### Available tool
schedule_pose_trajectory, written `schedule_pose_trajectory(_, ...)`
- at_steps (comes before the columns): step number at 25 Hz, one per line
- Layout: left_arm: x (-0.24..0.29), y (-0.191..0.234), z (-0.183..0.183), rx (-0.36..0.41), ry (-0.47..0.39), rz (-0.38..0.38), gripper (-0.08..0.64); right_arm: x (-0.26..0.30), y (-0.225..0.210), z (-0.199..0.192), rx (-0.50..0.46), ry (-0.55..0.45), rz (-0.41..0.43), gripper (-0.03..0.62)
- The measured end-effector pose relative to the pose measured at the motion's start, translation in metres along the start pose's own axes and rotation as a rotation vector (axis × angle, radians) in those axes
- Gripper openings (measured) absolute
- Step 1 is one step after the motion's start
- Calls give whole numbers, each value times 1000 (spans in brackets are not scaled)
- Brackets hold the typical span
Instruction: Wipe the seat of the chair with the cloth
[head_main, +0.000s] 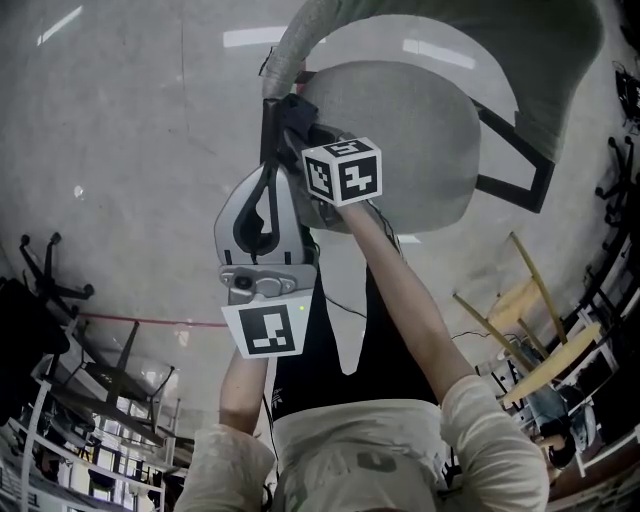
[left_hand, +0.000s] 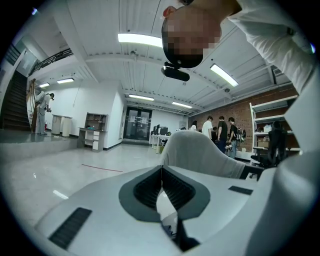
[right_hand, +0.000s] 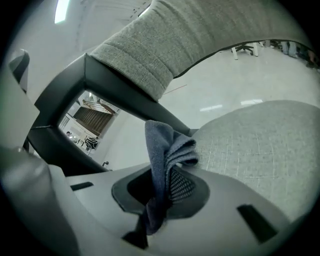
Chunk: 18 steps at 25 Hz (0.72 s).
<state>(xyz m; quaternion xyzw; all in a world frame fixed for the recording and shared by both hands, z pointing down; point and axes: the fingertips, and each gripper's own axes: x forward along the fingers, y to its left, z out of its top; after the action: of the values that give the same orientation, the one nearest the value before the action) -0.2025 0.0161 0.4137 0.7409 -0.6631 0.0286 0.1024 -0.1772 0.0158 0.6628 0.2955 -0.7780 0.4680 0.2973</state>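
The chair's grey fabric seat lies ahead of me, and its grey backrest arches over the seat's far side. My right gripper reaches to the seat's left edge by the black back frame. It is shut on a dark blue-grey cloth, which stands bunched between the jaws, just above the seat. My left gripper hangs beside the chair's left, shut with nothing in it. In its own view the left gripper has its jaw tips touching, and the backrest rises behind.
A black armrest juts from the chair's right side. A wooden chair and shelving stand at the right, a black chair base at the left. A red line crosses the shiny floor. Several people stand far off.
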Motion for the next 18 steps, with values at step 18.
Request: schedule_pose_trajectory(18,26,-57,0,21,-2,-49,15,-62,-82,-17,-49,29,-123,49)
